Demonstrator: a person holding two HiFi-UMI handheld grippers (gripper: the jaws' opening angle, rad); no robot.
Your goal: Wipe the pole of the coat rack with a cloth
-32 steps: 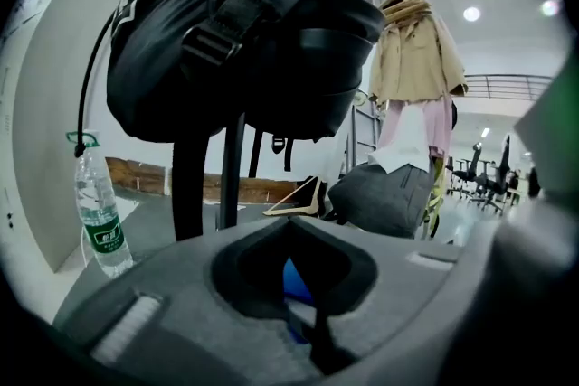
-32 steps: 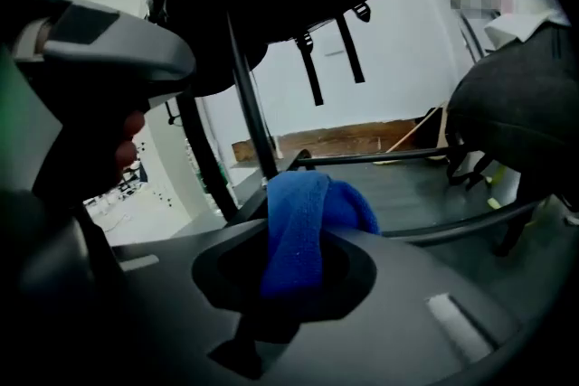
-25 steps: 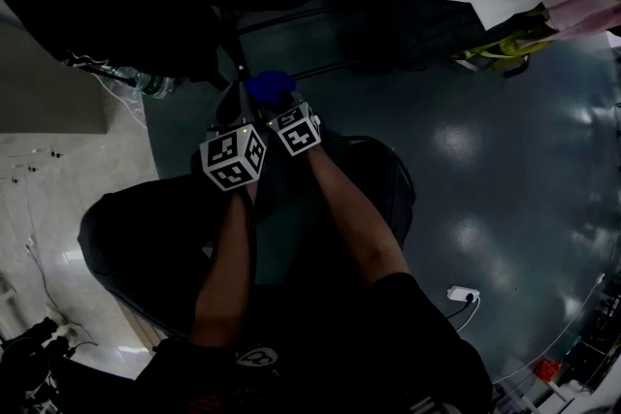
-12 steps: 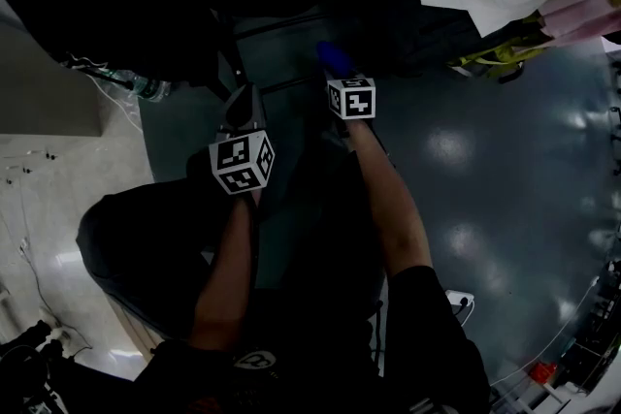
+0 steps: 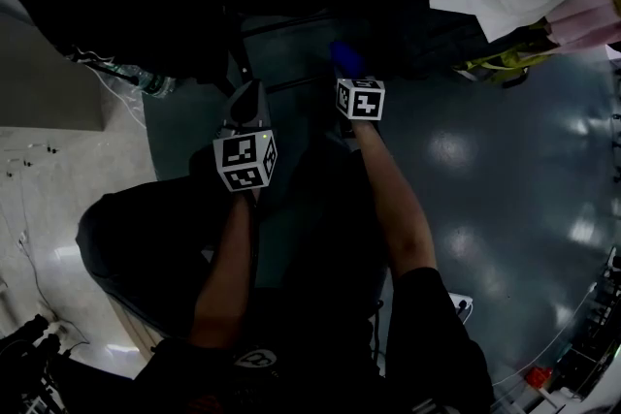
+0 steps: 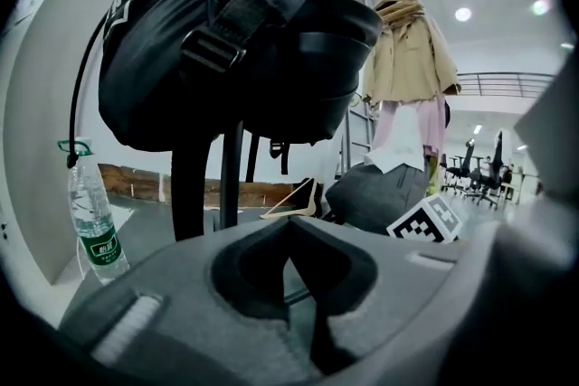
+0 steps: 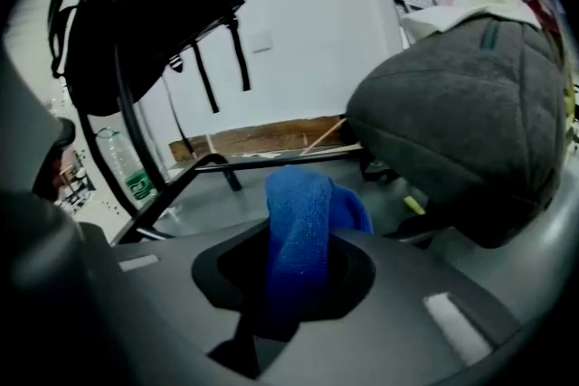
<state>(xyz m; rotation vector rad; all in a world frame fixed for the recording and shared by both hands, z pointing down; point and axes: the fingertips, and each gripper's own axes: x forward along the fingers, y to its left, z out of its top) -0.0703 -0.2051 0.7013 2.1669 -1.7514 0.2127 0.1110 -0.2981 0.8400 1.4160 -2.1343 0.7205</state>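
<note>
Plainly, the right gripper (image 7: pixel 289 280) is pinching a blue cloth (image 7: pixel 306 199) whose free end pokes out ahead, clear of the coat rack's pole (image 6: pixel 232 172). The left gripper (image 6: pixel 291 267) is pressed together on nothing and faces that pole. The likely trouble is snagging, since the black backpack (image 6: pixel 226 32) and its straps hang close around the pole, and a stroke could catch them and tug the cloth loose.

Backpack (image 6: pixel 213 32) hides the top of the pole (image 6: pixel 232 181) — bottle (image 6: pixel 93 226) print unreadable
</note>
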